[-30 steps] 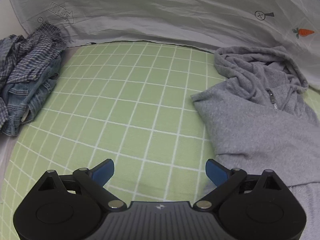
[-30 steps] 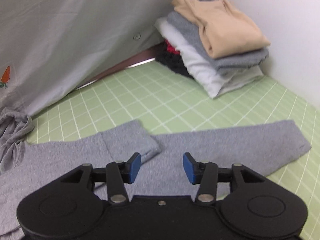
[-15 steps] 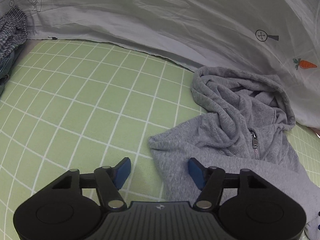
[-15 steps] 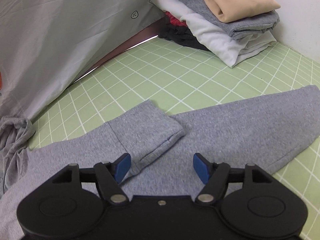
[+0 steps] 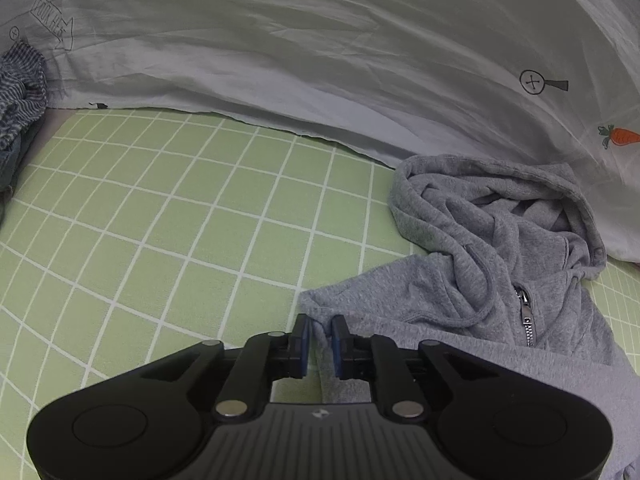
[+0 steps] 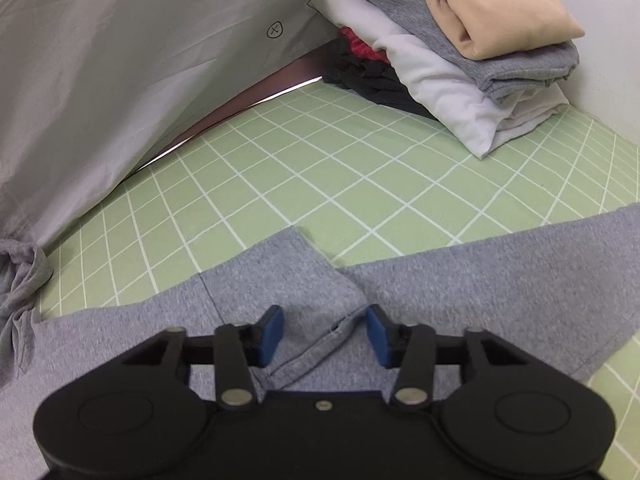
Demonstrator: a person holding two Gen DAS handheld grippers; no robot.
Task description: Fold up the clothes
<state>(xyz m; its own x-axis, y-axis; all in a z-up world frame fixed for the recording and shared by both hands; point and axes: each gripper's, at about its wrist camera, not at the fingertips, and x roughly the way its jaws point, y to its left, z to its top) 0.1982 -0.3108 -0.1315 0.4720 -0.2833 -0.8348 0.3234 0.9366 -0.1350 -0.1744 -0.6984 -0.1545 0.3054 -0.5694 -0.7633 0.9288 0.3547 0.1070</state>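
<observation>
The left gripper [image 5: 320,338] has its blue pads pressed close together on a pinch of grey fabric — the edge of the grey hoodie [image 5: 492,280] at its near left corner. From that pinch the hoodie spreads away to the right, its hood [image 5: 496,208] crumpled in a heap against the white sheet [image 5: 320,60] behind, and its zipper [image 5: 526,320] lying just below the hood.

The right gripper [image 6: 324,330] has its fingers spread apart, one on each side of a folded-over sleeve cuff [image 6: 288,280] of the same hoodie; whether the pads touch the cloth is hard to tell from this angle. Another sleeve [image 6: 500,276] stretches out flat to the right, past the gripper.

All of it lies on a green mat with a white grid [image 6: 360,172]. At the far right corner stands a stack of folded clothes [image 6: 460,48] — tan on top, then grey, white and dark layers. In the left view, a bundle of striped and denim clothes [image 5: 20,92] sits at the mat's left edge.
</observation>
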